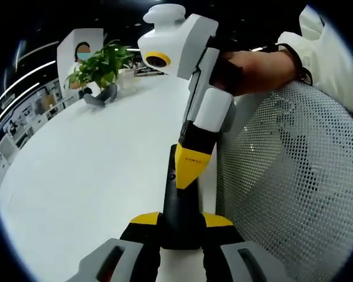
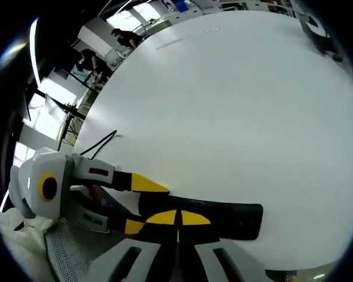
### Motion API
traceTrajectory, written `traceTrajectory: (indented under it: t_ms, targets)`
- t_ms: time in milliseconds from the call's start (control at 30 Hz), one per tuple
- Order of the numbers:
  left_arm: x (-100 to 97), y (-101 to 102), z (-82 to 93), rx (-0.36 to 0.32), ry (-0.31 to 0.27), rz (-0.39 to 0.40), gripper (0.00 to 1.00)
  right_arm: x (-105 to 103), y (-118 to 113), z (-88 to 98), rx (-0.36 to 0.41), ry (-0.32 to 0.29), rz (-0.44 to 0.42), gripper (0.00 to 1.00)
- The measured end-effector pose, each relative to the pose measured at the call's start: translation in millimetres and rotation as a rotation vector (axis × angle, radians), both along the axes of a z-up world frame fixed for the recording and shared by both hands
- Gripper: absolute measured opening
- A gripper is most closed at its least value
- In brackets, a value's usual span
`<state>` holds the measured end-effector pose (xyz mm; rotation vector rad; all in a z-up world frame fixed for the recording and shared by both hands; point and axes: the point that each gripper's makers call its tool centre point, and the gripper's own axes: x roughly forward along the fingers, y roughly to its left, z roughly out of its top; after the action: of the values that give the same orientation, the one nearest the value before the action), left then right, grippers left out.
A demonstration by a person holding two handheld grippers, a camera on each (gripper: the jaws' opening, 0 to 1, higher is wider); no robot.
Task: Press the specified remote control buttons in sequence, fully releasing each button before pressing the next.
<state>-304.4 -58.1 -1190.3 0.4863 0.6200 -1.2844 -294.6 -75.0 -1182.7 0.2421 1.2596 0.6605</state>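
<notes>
A: Where is the remote control (image 1: 179, 202) lying?

B: In the left gripper view it is a long black bar on the white table (image 1: 94, 176), near the table's edge, beside a white mesh chair back (image 1: 294, 188). Its near end sits between the yellow tips of the left gripper (image 1: 180, 222), which close against its two sides.

A: So the left one has hold of it?

B: It looks so. The jaws are drawn in to the remote's width and touch it on either side.

A: And the other tool?

B: The right gripper (image 1: 191, 167) comes in from above in that view, held by a hand (image 1: 253, 70) in a white sleeve. Its yellow tips are together, nothing between them, and the point rests on the top face of the remote, about midway along it.

A: Does the right gripper view agree?

B: Yes. There the remote control (image 2: 223, 217) lies across the table (image 2: 235, 106), and the right gripper's (image 2: 179, 218) yellow tips meet just over its upper face. The left gripper (image 2: 144, 202) enters from the left, its yellow tips either side of the remote's end. I cannot tell which button is under the point.

A: Anything else about?

B: A potted plant (image 1: 100, 67) stands at the far side of the table.
</notes>
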Motion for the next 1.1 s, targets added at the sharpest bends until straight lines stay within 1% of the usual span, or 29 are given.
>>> traceTrajectory:
  t_ms: [200,567,633,700,767,933,967,1067,1100]
  targets:
    - [-0.3,0,0.6,-0.001,-0.001,-0.002,0.25,-1,1,0.6,0.000,0.001,0.004,0.00]
    - [-0.8,1,0.0,0.000,-0.002,-0.001,0.25,-2,2,1.4,-0.019,-0.021,0.028,0.00]
    - [-0.6,0,-0.1,0.000,-0.002,-0.001,0.25,3,3,3.1,-0.025,-0.064,0.032,0.00]
    - [-0.4,0,0.1,-0.001,-0.002,0.002,0.25,6,5,5.9,-0.011,-0.091,0.037,0.00]
    - [-0.4,0,0.1,0.000,-0.003,0.002,0.25,5,6,6.0,-0.007,-0.085,0.044,0.00]
    - [-0.3,0,-0.1,0.000,-0.003,0.002,0.25,4,10,6.0,0.001,-0.094,0.059,0.00]
    - [-0.1,0,-0.2,-0.001,-0.003,0.002,0.25,3,10,5.0,-0.005,-0.091,0.066,0.00]
    - [0.0,0,-0.2,-0.002,-0.002,0.003,0.25,2,13,4.2,-0.026,-0.116,0.100,0.00]
    - [0.0,0,-0.2,-0.002,-0.003,0.002,0.25,1,13,2.8,-0.034,-0.115,0.107,0.00]
